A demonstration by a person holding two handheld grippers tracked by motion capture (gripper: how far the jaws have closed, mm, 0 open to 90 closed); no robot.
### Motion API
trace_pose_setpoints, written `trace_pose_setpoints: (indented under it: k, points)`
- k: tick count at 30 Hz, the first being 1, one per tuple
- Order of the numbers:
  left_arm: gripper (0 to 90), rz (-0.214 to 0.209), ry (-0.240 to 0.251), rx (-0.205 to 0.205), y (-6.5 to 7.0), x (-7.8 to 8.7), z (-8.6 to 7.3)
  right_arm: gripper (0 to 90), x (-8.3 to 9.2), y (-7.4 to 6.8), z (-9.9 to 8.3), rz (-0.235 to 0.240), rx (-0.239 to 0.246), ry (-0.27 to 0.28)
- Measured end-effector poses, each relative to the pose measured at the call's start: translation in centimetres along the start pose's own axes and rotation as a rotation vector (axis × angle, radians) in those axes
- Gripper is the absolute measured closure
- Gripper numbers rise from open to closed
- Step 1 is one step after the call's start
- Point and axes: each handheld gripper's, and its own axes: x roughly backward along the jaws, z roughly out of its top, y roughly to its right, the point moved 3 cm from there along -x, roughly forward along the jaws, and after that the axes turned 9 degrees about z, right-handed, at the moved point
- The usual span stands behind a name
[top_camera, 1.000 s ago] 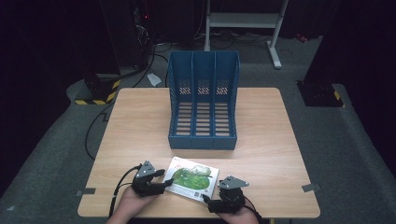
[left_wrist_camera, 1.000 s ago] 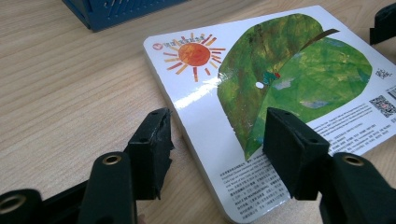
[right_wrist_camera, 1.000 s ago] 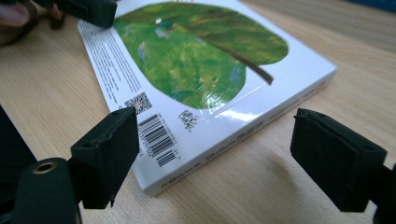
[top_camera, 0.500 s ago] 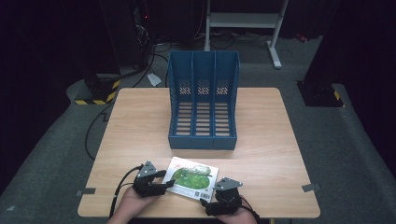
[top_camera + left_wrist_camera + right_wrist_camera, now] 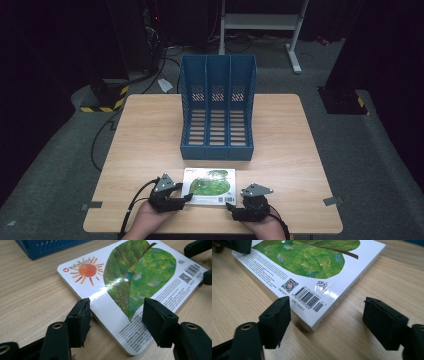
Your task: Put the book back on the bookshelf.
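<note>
Book [image 5: 209, 186] flat on surface [image 5: 150, 140]. Left hand-held gripper [image 5: 186, 199] at its 9 o'clock, jaws apart, opening; right hand-held gripper [image 5: 230, 208] at 4 o'clock, jaws apart, closing, gripping nothing.

Thin hardcover book [image 5: 209, 186], closed, lies flat w/ back cover up (big green leaf, orange sun, barcode + QR), glossy white, near the table's [image 5: 150, 130] front edge, approx. centred left-to-right, long side roughly parallel to that edge.

Both grippers low — jaws apart
</note>
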Motion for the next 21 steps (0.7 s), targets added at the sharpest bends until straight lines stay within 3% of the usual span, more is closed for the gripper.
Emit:
trace_pose_setpoints:
  k: [3, 5, 8, 14, 16, 21]
  points:
    - [40.3, 0.014, 0.006, -0.011, 0.0, 0.0, 0.1, 31.8, 0.6, 0.3, 0.0, 0.009, -0.003, 0.006]
    - [45.6, 0.028, 0.007, -0.011, 0.0, 0.2, 0.1, 35.2, 1.0, 0.4, 0.1, 0.010, 0.006, 0.023]
    - [45.2, 0.045, 0.002, 0.016, 0.0, 0.3, 0.1, 38.5, 1.6, 0.8, 0.2, -0.005, 0.005, 0.053]
    - [45.8, 0.077, 0.020, 0.063, 0.2, 0.0, 0.3, 50.6, 2.2, 1.9, 0.5, -0.091, -0.043, 0.119]
    - [46.0, 0.090, 0.021, 0.066, 0.3, -0.2, 0.3, 53.8, 2.2, 2.4, 0.7, -0.135, -0.034, 0.109]
    - [43.1, 0.105, 0.006, 0.125, 0.3, -0.6, 0.4, 52.3, 1.2, 2.7, 0.6, -0.169, -0.038, 0.057]
